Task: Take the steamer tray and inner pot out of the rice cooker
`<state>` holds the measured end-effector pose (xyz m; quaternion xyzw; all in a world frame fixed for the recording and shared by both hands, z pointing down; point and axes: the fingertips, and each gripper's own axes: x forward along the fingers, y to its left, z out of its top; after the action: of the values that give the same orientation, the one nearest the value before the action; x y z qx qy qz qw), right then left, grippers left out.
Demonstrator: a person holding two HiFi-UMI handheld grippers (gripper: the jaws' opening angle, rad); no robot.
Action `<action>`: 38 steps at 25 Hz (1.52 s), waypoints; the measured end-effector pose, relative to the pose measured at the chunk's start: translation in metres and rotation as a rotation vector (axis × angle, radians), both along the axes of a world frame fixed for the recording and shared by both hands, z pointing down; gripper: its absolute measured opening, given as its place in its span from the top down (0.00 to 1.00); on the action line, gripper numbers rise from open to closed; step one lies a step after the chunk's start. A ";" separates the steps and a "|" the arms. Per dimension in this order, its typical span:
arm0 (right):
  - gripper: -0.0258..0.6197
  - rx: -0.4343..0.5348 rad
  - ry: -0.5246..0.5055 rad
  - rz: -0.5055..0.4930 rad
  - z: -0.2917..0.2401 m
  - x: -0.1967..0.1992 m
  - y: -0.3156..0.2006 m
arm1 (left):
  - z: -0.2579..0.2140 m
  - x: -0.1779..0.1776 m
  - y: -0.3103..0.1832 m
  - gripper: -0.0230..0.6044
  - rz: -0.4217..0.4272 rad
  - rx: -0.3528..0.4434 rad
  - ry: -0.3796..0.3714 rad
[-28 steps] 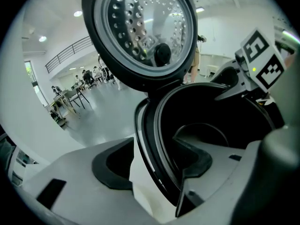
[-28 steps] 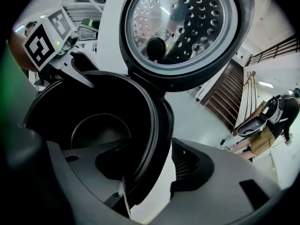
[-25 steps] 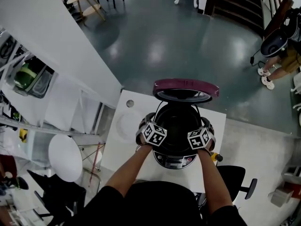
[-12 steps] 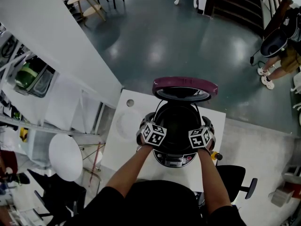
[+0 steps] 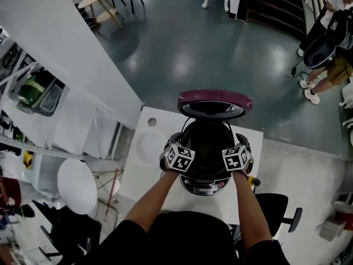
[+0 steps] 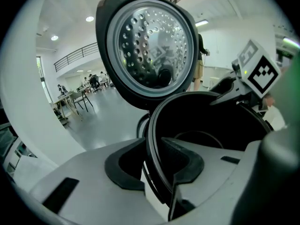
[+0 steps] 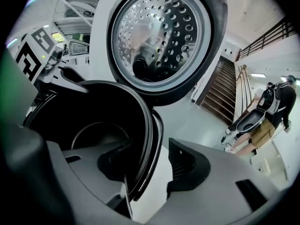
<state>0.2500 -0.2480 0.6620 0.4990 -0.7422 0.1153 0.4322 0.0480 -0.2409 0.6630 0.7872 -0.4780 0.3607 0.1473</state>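
Head view: a rice cooker (image 5: 205, 187) stands on a white counter (image 5: 144, 148), its maroon lid (image 5: 215, 99) swung up and open at the far side. The black pot (image 5: 208, 142) sits inside the cooker, its mouth exposed.

2 hand-held grippers meet the pot from the near side, 1 at each flank. The left claw (image 6: 157, 165) straddles the pot's left rim (image 6: 151, 125). Its outer pad (image 6: 123, 165) lies just outside the rim and its inner pad (image 6: 185, 161) just inside the pot. The jaws have just been closing and stand narrowly apart, not yet clamped.

The right claw (image 7: 150, 165) straddles the right rim (image 7: 149, 125). Its inner pad (image 7: 112, 163) is within the pot. Its outer pad (image 7: 187, 170) is outside, with a clear gap to the rim. These jaws have also just been closing and remain wide apart.

Both gripper views show the perforated metal plate (image 6: 152, 43) on the lid's underside. A person (image 5: 325, 54) stands on the grey floor (image 5: 220, 43), well apart from the counter.
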 end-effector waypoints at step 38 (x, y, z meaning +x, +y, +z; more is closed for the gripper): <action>0.94 0.327 -0.193 -0.122 -0.160 -0.033 0.082 | -0.161 -0.012 0.097 0.95 -0.109 0.283 0.076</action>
<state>0.2174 -0.1665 0.5016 0.5032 -0.8179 0.0139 0.2786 0.0361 -0.1439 0.5017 0.7860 -0.5602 0.2512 0.0722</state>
